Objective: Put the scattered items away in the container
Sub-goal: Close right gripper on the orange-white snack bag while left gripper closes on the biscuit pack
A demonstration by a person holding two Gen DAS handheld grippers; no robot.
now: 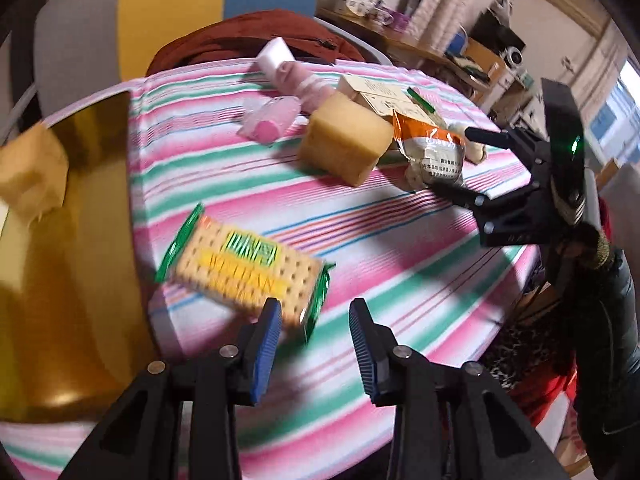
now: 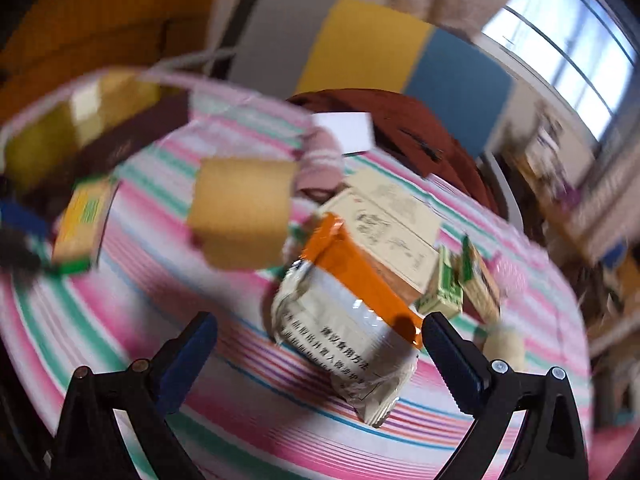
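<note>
The left hand-held gripper (image 1: 314,344) hovers with its blue pads spread and nothing between them; one cracker packet (image 1: 244,270) with green ends lies on the striped surface (image 1: 400,264) just ahead of its left pad. The packet's green and yellow lettering is too blurred to read. The gold container (image 1: 80,240) sits just left of the cracker packet, with one crumpled tan piece inside it. Beyond the cracker packet, well apart from it, lie one yellow sponge block (image 1: 346,138) and, touching the block's right side, one orange-and-silver packet (image 1: 430,148).

The right hand-held gripper (image 2: 320,356) is also spread wide, and the orange-and-silver packet (image 2: 348,320) lies between its pads, not pinched. It carries black Chinese print, not legible. Behind that packet rests one cream box (image 2: 390,224) with a line drawing.
</note>
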